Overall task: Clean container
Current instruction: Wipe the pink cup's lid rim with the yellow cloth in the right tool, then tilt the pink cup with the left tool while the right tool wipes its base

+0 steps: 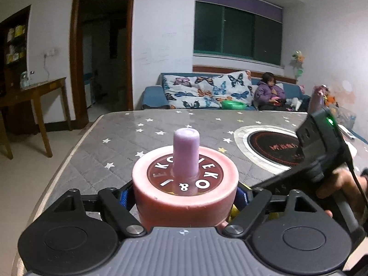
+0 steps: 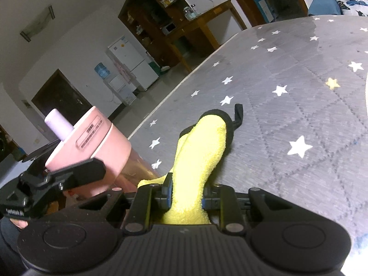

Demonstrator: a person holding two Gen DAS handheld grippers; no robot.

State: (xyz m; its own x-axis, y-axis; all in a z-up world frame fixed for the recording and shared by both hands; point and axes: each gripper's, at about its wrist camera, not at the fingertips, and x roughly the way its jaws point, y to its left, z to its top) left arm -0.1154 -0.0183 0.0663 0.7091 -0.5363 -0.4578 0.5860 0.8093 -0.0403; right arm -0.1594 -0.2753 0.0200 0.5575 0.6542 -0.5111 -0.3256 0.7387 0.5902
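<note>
left gripper is clamped around the pink lidded cup just ahead of its fingers, lilac spout upward, so the body is steadied for wiping. right gripper is closed on a yellow cloth, held above the starred tablecloth, with the cup to its left, seemingly not touched.

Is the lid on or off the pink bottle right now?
On. The pink lid with its lilac spout sits atop the pink bottle, which the left hand-held gripper clamps.
</note>
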